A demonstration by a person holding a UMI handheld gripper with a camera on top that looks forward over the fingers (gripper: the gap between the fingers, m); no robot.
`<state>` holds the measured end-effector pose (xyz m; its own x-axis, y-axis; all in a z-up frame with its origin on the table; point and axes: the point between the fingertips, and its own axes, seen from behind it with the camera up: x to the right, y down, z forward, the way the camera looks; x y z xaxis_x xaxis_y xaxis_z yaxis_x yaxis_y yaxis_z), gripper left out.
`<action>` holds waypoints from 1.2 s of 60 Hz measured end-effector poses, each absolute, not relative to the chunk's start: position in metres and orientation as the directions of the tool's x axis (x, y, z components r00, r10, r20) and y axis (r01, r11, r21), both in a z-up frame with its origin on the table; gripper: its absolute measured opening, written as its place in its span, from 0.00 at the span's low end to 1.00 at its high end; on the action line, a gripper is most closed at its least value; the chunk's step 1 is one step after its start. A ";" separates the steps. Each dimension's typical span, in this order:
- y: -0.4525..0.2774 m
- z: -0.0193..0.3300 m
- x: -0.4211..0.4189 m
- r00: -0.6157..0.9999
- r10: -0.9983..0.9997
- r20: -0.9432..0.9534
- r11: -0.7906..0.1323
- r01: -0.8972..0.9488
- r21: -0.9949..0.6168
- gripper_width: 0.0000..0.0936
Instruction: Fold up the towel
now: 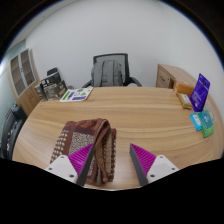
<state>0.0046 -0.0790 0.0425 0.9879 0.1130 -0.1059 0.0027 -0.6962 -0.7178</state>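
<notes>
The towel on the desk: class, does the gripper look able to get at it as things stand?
Probably yes. The towel lies bunched on the wooden desk, just ahead of the open gripper, partly between its fingers and nearer one finger. Nothing lies in between.

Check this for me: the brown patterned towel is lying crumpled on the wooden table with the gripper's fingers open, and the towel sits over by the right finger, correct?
Not quite. The gripper view shows the towel by the left finger of the gripper, not the right one. The rest holds: it lies crumpled on the wooden table and the fingers are open.
</notes>
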 end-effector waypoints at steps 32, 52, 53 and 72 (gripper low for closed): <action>-0.223 0.184 -0.008 0.999 0.033 -0.012 -0.605 0.010 -0.796 0.91; -0.366 0.253 -0.044 0.995 -0.079 0.065 -0.559 0.009 -0.829 0.92; -0.372 0.255 -0.046 0.995 -0.081 0.066 -0.559 0.010 -0.829 0.92; -0.427 0.285 -0.071 0.992 -0.093 0.082 -0.522 0.021 -0.853 0.92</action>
<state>-0.0711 -0.4266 0.2847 0.9923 -0.0927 0.0816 0.0213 -0.5221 -0.8526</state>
